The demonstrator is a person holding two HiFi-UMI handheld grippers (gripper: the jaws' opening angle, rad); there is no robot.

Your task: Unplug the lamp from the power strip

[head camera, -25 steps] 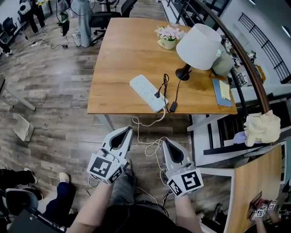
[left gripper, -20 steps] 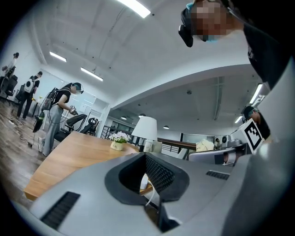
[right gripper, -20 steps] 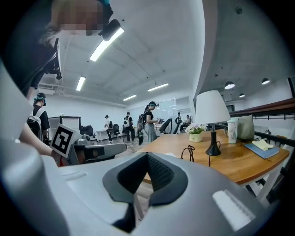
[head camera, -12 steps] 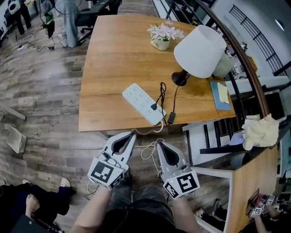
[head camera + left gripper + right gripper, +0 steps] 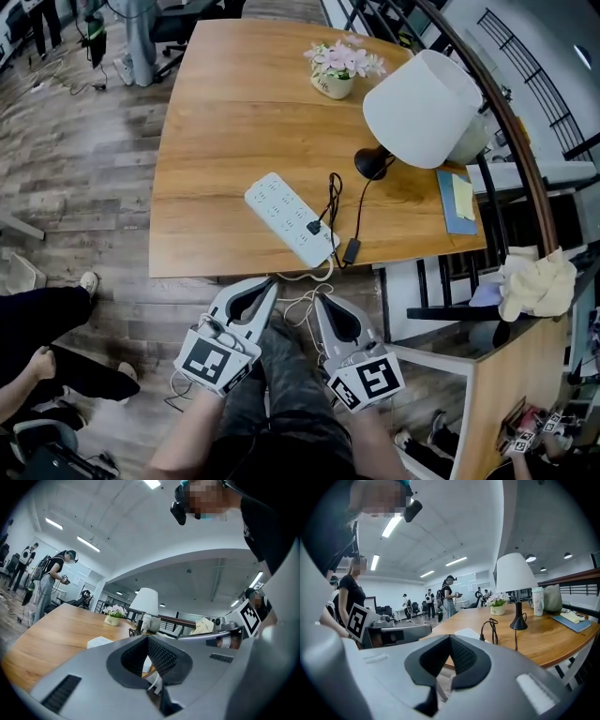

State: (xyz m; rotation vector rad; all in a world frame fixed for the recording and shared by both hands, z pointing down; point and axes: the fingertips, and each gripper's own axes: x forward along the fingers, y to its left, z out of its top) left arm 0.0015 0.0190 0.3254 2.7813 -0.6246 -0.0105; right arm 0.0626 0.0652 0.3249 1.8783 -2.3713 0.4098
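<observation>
The white power strip [image 5: 289,217] lies slantwise near the front edge of the wooden table [image 5: 216,141]. A black plug [image 5: 314,227] sits in its near end, and the black cord [image 5: 362,202] runs from it to the lamp [image 5: 424,108], which has a white shade and a black base. My left gripper [image 5: 274,279] and right gripper [image 5: 317,297] hover side by side just short of the table edge, both shut and holding nothing. The left gripper [image 5: 148,637] view shows the strip [image 5: 99,642] and the lamp [image 5: 145,603]. The right gripper [image 5: 451,637] view shows the lamp [image 5: 515,574] and the cord [image 5: 492,631].
A flower pot [image 5: 341,71] stands at the back of the table, and a blue notebook [image 5: 457,199] lies at its right edge. White cable [image 5: 304,306] hangs below the front edge. A black railing [image 5: 506,122] and a shelf with cloth [image 5: 534,281] are at the right. A person's leg [image 5: 37,323] is at the left.
The table's front edge now lies closer to both grippers, which have moved toward it and sunk a little. Both jaws stay shut. A person's leg has come in at the left.
</observation>
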